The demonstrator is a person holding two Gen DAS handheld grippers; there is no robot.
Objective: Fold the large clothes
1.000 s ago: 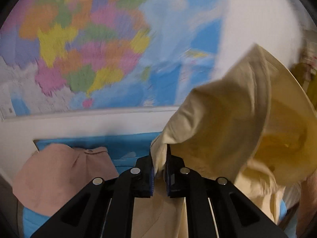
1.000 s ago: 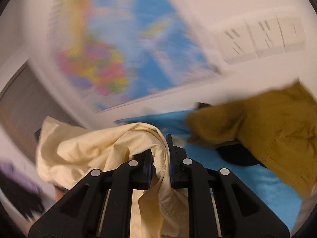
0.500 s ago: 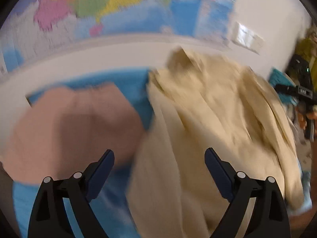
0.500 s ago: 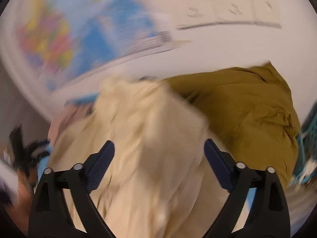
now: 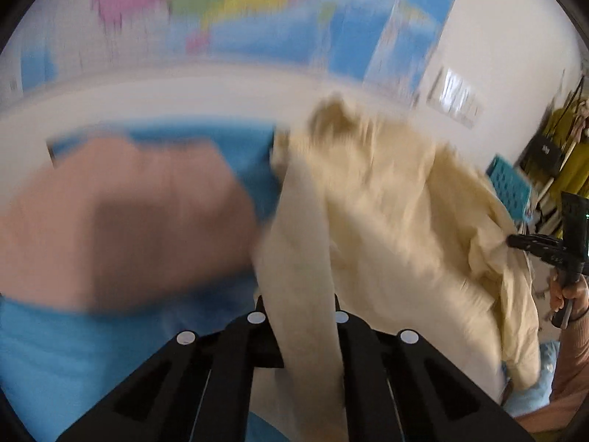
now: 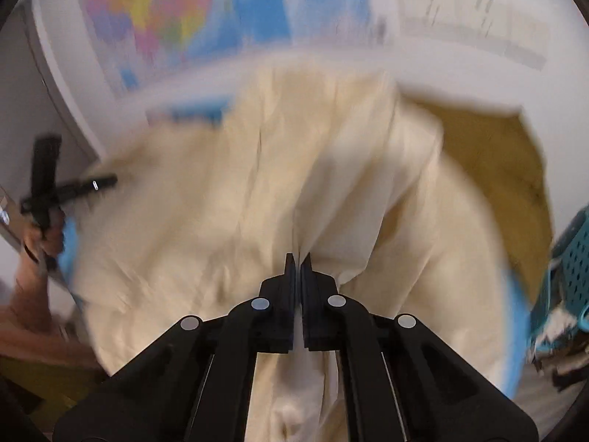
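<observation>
A large cream garment (image 5: 386, 228) lies rumpled on the blue surface (image 5: 73, 350). My left gripper (image 5: 298, 302) has its jaws closed down on a long strip of that cloth, which runs back between the fingers. In the right wrist view the cream garment (image 6: 239, 191) fills the middle, and my right gripper (image 6: 298, 261) is shut with a fold of it pinched at the fingertips. Each view catches the other tool at its edge: the right gripper (image 5: 515, 243) in a hand, and the left gripper (image 6: 106, 182).
A pink garment (image 5: 121, 221) lies left of the cream one. A mustard garment (image 6: 497, 169) lies at the far right. A teal basket (image 6: 574, 258) stands past the right edge. A coloured wall map (image 5: 257, 7) hangs behind. Everything is motion-blurred.
Both grippers held the cream garment up, opened wide and let it drop, then shut on it again lower down. The garment now lies spread on the blue surface.
</observation>
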